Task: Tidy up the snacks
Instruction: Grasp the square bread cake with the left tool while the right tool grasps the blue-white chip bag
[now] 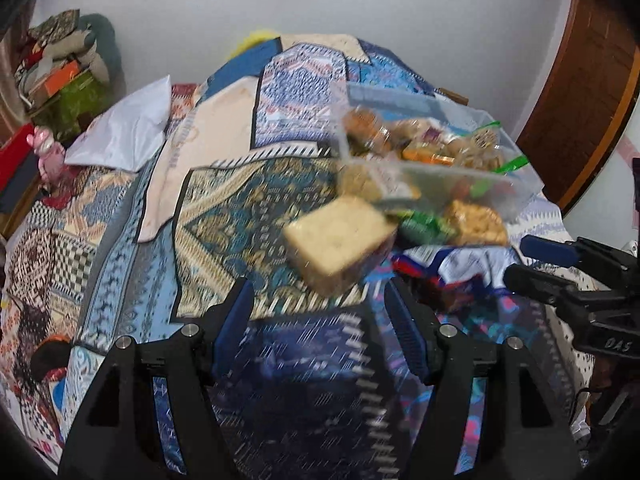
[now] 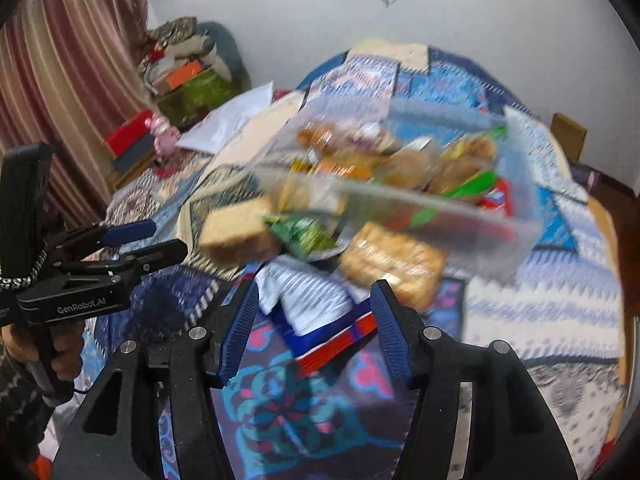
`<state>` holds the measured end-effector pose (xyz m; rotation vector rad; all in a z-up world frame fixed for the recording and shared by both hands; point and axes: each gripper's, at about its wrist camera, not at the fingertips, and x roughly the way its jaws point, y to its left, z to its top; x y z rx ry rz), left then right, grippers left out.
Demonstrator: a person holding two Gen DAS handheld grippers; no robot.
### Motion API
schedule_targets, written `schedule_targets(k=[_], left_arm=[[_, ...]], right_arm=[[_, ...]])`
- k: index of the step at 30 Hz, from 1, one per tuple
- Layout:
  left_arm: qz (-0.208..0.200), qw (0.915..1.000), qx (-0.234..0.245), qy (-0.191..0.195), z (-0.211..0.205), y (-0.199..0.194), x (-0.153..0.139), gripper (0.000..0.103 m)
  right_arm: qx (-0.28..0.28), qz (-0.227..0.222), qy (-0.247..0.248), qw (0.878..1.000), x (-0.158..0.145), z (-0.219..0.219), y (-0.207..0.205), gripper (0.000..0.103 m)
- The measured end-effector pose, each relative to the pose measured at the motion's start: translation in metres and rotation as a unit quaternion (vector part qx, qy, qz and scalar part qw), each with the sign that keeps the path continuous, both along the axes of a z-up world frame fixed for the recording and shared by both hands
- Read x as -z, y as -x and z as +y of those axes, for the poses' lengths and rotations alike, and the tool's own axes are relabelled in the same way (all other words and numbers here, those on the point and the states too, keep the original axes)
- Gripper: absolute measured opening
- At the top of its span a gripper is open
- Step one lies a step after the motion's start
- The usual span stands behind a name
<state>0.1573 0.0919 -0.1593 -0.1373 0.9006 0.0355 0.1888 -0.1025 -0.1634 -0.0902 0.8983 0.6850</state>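
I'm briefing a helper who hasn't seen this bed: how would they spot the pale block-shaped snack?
Find the clear plastic bin of snacks on the patterned bedspread. On the spread just in front of its left corner sits the pale block snack. Unlike the crumpled green packet beside it, it is a plain beige cube.

Open tongs (image 1: 318,312), blurred cracker pack (image 1: 340,238), clear bin (image 1: 516,188)

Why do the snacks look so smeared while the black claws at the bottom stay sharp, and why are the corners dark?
Left wrist view: motion blur smears the pale cracker pack and clear snack bin; the left gripper rides with the camera, staying sharp. Right wrist view: same streaking on the bin; right gripper crisp. Fisheye lenses bend the room, blackening the corners.
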Motion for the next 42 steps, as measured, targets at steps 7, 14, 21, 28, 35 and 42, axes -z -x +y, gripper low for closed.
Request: schedule_targets(k=[7, 14, 21, 28, 35, 42], left_arm=[[0.014, 0.9999, 0.010, 0.000, 0.008, -0.005, 0.011, 0.067], [0.016, 0.9997, 0.020, 0.003, 0.005, -0.032, 0.018, 0.074], [0.025, 0.9981, 0.055, -0.011, -0.003, -0.069, 0.028, 0.088], [0.037, 0.9950, 0.089, -0.027, -0.016, -0.088, 0.041, 0.092], [0.019, 0.9965, 0.078, -0.024, -0.018, -0.078, 0.046, 0.081], [0.011, 0.9970, 0.072, -0.026, -0.020, -0.047, 0.037, 0.058]], right_arm=[[-0.018, -0.003, 0.035, 0.999, 0.021, 0.025, 0.005, 0.080], [-0.012, 0.015, 0.044, 0.999, 0.038, 0.028, -0.007, 0.082], [-0.011, 0.029, 0.004, 1.000, 0.035, 0.015, -0.011, 0.067], [0.001, 0.038, -0.020, 0.999, 0.030, 0.000, -0.007, 0.056], [0.018, 0.042, -0.036, 0.998, 0.024, -0.019, -0.004, 0.054], [0.035, 0.035, -0.045, 0.998, 0.013, -0.036, -0.001, 0.054]])
